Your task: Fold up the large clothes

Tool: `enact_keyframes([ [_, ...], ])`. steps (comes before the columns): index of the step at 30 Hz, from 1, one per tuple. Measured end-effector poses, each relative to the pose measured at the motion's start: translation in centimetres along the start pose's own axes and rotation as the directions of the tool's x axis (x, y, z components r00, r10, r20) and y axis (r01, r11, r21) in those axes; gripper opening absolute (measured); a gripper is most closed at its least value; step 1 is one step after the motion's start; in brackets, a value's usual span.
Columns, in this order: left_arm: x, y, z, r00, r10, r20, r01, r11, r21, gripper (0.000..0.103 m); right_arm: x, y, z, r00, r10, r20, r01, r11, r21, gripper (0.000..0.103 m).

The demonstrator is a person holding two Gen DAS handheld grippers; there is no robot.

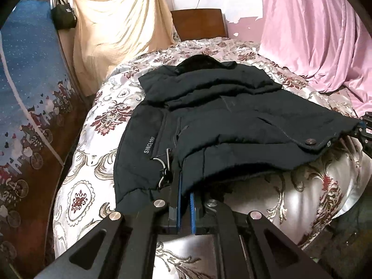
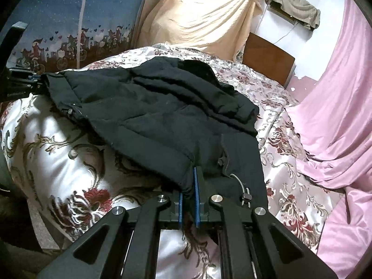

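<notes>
We see a dark padded jacket point(image 1: 209, 116) bunched on the floral bed point(image 1: 93, 162), hem lifted at frame bottom. Left gripper point(image 1: 184, 200) and right gripper point(image 2: 188, 186) jaws pinch the hem; bare quilt surrounds it.

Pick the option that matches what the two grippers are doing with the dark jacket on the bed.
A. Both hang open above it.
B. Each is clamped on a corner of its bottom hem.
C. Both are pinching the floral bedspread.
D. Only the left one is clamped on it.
B: the left gripper and the right gripper each have hem fabric of the dark jacket pinched between their blue pads, above the floral bedspread.
</notes>
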State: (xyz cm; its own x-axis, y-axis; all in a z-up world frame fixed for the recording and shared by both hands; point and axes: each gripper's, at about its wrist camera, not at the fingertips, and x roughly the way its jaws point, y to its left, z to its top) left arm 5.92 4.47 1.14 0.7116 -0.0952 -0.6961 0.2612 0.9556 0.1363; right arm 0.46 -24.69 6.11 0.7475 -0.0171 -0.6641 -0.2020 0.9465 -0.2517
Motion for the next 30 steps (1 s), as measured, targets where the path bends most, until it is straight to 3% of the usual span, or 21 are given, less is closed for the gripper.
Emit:
enact_keyframes([
  [4, 0.0, -0.1, 0.2, 1.000, 0.002, 0.001, -0.002, 1.000, -0.003, 0.006, -0.2, -0.8, 0.1, 1.000, 0.001, 0.022, -0.003, 0.996, 0.092, 0.006],
  [10, 0.1, 0.2, 1.3, 1.000, -0.006, 0.012, 0.006, 1.000, -0.019, 0.006, 0.4, -1.4, 1.1, 0.998, -0.016, 0.054, 0.010, 0.994, 0.111, 0.006],
  [21, 0.3, 1.5, 7.4, 0.994, 0.016, 0.109, -0.010, 0.999, -0.052, 0.006, 1.9, -3.7, 6.4, 0.976, -0.069, 0.207, 0.024, 0.977, 0.210, 0.006],
  [30, 2.7, 2.4, 12.1, 0.980, 0.018, 0.199, 0.000, 0.996, -0.092, 0.006, 4.6, -5.3, 9.1, 0.965, -0.105, 0.240, 0.039, 0.963, 0.265, 0.006],
])
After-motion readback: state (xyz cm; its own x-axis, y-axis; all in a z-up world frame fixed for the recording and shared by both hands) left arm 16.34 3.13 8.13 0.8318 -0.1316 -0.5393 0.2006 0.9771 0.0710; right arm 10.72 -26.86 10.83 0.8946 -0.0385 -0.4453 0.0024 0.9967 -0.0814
